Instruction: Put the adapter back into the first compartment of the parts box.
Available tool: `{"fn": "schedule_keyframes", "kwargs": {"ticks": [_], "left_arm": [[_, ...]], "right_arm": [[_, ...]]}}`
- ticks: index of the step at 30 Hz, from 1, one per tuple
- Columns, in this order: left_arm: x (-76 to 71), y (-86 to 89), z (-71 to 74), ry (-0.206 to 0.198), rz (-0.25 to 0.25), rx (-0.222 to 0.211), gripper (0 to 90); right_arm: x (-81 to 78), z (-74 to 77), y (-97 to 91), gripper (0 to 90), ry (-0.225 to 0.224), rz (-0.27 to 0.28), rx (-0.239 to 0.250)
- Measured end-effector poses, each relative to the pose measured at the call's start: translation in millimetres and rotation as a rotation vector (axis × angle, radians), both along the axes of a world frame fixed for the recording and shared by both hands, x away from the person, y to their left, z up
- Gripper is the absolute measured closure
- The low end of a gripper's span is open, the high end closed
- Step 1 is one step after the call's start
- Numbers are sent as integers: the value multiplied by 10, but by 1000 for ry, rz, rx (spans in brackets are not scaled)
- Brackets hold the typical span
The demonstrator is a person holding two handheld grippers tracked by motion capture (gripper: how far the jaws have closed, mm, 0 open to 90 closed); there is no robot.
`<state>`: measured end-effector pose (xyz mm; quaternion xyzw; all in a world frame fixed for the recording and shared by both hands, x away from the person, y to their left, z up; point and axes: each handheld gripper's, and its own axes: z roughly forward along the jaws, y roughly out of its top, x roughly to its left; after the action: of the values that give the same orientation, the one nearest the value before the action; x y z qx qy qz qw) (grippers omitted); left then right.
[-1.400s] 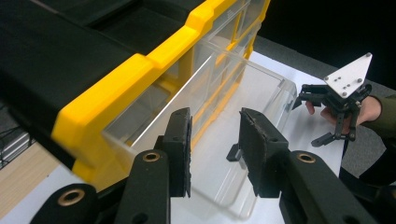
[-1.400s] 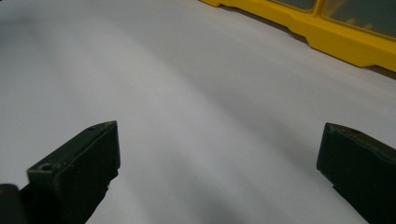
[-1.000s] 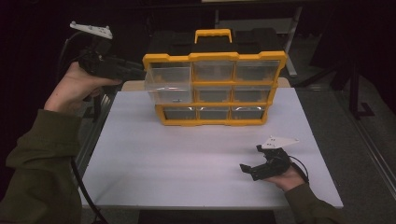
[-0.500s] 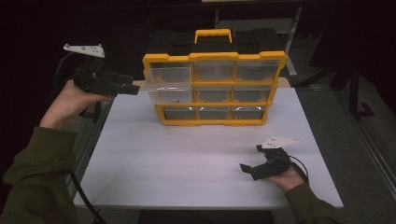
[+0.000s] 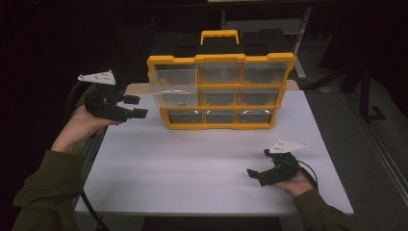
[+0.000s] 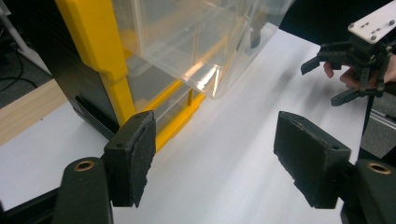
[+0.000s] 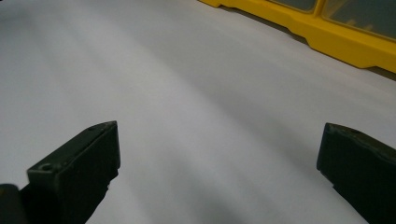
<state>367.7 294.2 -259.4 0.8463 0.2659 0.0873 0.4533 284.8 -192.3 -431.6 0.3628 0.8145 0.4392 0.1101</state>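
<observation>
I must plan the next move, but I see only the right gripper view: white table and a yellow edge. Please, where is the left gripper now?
Observer: The left gripper is held off the table's left edge, beside the yellow drawer cabinet, pointing toward it.
Operator: Does it hold something?
Observer: No. In the left gripper view its jaws stand wide apart with only the white table between them.
Operator: Are all drawers closed?
Observer: No. The clear top-left drawer sticks out in front of the others; the middle-left one below it also looks pulled out a little.
Operator: And my right gripper?
Observer: The right gripper is open, low over the table's near right part, well apart from the cabinet.
</observation>
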Motion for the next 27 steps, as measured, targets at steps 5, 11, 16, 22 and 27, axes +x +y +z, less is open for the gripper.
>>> {"fn": "schedule_keyframes", "kwargs": {"ticks": [5,11,16,22,27], "left_arm": [[-61,-46,-164,-8,3,4,241],[-125,-82,-333,-12,5,5,205],[-175,-108,-483,-17,21,7,178],[-238,-122,-657,-22,36,3,137],[-298,-129,-822,-17,48,-3,126]], "right_arm": [[3,-1,-1,0,-1,0,-1],[0,-1,1,0,-1,1,-3],[-1,0,-2,0,-3,3,-3],[-4,3,-3,0,-1,1,1],[-5,1,-2,0,-3,2,-1]]}}
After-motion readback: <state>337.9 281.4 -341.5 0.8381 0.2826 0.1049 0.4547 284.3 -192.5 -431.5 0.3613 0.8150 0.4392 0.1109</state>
